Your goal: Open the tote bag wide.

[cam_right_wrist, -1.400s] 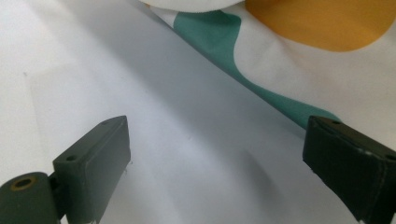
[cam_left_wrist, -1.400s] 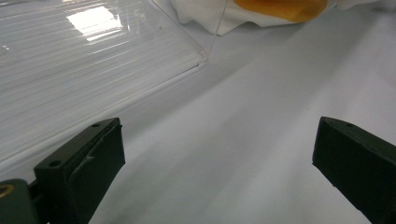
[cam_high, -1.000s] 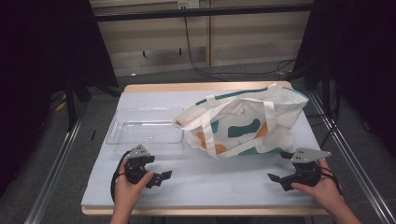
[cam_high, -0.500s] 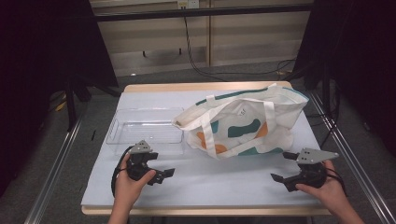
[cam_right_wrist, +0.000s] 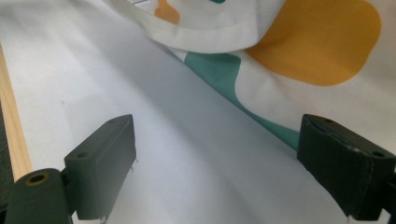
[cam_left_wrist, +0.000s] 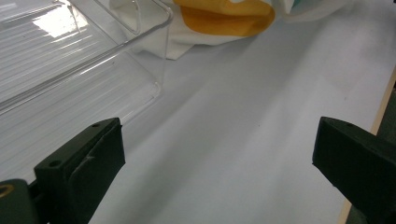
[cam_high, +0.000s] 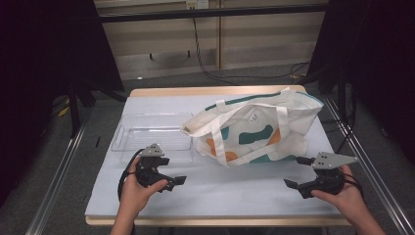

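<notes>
A cream tote bag (cam_high: 254,129) with teal and orange shapes lies on its side at the table's middle right, its mouth facing left. To its left sits a clear plastic tray (cam_high: 147,134), with nothing in it. My left gripper (cam_high: 171,170) is open just in front of the tray, jaws pointing right. In the left gripper view, the tray's corner (cam_left_wrist: 70,70) and the bag's edge (cam_left_wrist: 224,18) lie ahead of the left gripper (cam_left_wrist: 219,154). My right gripper (cam_high: 297,172) is open near the bag's lower right corner, jaws pointing left. Its own view has the bag's printed cloth (cam_right_wrist: 303,51) just beyond the right gripper (cam_right_wrist: 219,158).
The table (cam_high: 220,196) has a pale cover, and its wooden edge (cam_high: 210,221) shows at the front. Metal rails run along both sides of the table. Cables hang behind it.
My right gripper has drifted slightly to the right. The left gripper, bag and tray have hardly moved.
</notes>
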The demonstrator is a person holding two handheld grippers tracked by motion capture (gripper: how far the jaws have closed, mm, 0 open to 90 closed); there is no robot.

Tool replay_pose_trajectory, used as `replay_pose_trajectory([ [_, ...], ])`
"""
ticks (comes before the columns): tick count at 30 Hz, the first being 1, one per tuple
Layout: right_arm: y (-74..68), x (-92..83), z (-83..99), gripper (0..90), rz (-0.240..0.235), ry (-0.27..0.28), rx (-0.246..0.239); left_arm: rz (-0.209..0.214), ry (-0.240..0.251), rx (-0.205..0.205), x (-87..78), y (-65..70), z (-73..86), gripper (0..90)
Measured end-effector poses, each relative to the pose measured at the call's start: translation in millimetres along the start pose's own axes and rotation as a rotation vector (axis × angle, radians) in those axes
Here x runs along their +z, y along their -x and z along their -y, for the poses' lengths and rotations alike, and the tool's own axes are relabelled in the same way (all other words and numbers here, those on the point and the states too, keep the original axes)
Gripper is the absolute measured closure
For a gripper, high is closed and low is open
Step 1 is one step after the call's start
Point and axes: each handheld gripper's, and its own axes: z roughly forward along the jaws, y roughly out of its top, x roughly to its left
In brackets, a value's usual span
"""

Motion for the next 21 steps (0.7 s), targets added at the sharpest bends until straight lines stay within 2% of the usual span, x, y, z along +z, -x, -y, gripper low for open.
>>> replay_pose_trajectory([
  [3,0.1,0.5,-2.3,12.2,-0.002,0.005,0.001,-0.005,-0.016,0.01,-1.0,2.5,-3.5,2.3],
  [7,-0.2,2.2,-5.4,13.5,-0.019,0.006,-0.007,0.001,0.002,0.018,-2.9,3.7,-8.2,2.2],
  [13,0.1,1.7,-9.3,14.4,-0.022,-0.005,-0.016,0.003,-0.021,0.029,-3.2,4.3,-15.5,2.3],
  [16,1.9,0.9,-11.7,14.9,-0.031,-0.006,-0.021,0.009,-0.009,0.035,-5.9,4.7,-21.7,2.1],
  [21,6.3,-2.0,-17.1,15.2,-0.04,0.0,-0.023,0.004,-0.02,0.042,-9.1,2.5,-30.3,2.0],
])
